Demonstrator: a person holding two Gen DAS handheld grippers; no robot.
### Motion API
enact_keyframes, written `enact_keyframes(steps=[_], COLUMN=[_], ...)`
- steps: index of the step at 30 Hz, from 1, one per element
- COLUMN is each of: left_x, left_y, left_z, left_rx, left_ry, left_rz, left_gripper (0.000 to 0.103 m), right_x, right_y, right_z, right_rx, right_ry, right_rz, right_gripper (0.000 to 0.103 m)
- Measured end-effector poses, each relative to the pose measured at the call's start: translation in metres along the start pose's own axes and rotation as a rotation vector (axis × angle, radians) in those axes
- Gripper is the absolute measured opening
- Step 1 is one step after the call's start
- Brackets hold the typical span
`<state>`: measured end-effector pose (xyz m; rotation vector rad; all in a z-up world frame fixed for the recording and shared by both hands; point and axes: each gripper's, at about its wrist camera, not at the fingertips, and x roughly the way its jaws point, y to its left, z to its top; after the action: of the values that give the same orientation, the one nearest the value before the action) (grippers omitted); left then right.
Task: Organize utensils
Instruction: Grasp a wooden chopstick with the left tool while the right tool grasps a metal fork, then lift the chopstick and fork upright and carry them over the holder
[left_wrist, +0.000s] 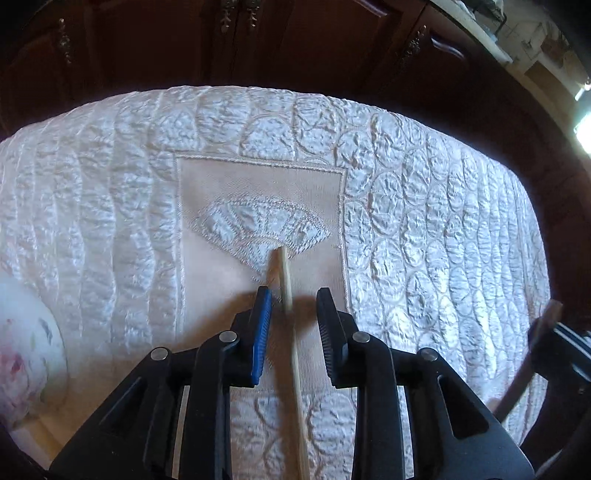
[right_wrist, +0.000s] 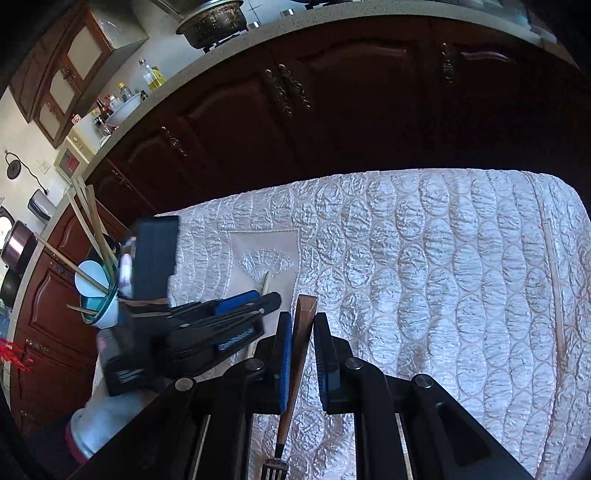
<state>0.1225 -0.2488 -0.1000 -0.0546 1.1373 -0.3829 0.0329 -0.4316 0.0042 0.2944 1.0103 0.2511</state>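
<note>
Black tongs of the left gripper (left_wrist: 291, 301) fill the near edge of the left wrist view. Its two pads stand apart, and a pale chopstick (left_wrist: 285, 280) lies between them on the white quilted cloth (left_wrist: 424, 206). The pads do not press on the stick, so it is let go. The stick's far tip rests on the smooth tan patch with a sewn fan (left_wrist: 258, 225).

Over on the right, the right gripper (right_wrist: 299, 332) is clenched on a brown wooden handle (right_wrist: 303, 325) with a dark fork (right_wrist: 275, 466) at its near end. Another pale stick (right_wrist: 554, 288) lies far right on the cloth. At the left, a bowl (right_wrist: 101, 295) holds more chopsticks (right_wrist: 88, 229). Dark wooden cupboards (right_wrist: 332, 110) stand beyond the cloth.
</note>
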Motion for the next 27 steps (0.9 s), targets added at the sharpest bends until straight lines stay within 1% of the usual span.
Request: enact_keyframes(steps=[1,2,4,5,8,10,15,19,22,27], left_x=[0.001,0.002,-0.003,-0.007,-0.030,-0.055,-0.117,-0.160,-0.195,-0.227], left_y=[0.000,0.000,0.002,0.002,0.009,0.017,0.024,0.033,0.048,0.063], left_z=[0.000,0.001,-0.002,-0.003,-0.009,-0.014,-0.030,-0.040,-0.053,-0.061], left_rx=[0.004,0.004,0.001,0.004,-0.007,-0.033,-0.003,0.017,0.026,0.021], left_ry=[0.004,0.012,0.016,0.011,-0.017,-0.040,-0.121,-0.180,-0.229,-0.283], left_rz=[-0.005,-0.015,-0.050,-0.055,-0.094,-0.145,-0.194,-0.212,-0.215,-0.204], left_gripper=[0.007,0.005,0.004,0.004,0.004,0.004,0.004,0.004,0.004,0.004], right_x=[-0.001,-0.001,-0.002,-0.003,-0.010,-0.015,-0.033,-0.050,-0.064,-0.081], right_y=[0.001,0.002,0.003,0.004,0.007,0.012,0.030,0.046,0.057,0.078], right_z=[-0.001,-0.001,-0.001,-0.002,0.000,0.000,-0.007,-0.016,-0.018,-0.017], right_rx=[0.000,0.000,0.001,-0.001,-0.013,-0.027,-0.074,-0.105,-0.128,-0.166], right_ry=[0.000,0.000,-0.004,-0.007,-0.019,-0.028,-0.056,-0.081,-0.103,-0.135], right_rz=[0.000,0.000,0.005,0.008,0.023,0.029,0.040,0.040,0.045,0.055], right_gripper=[0.011,0.011,0.011,0.011,0.010,0.010,0.010,0.009,0.010,0.010])
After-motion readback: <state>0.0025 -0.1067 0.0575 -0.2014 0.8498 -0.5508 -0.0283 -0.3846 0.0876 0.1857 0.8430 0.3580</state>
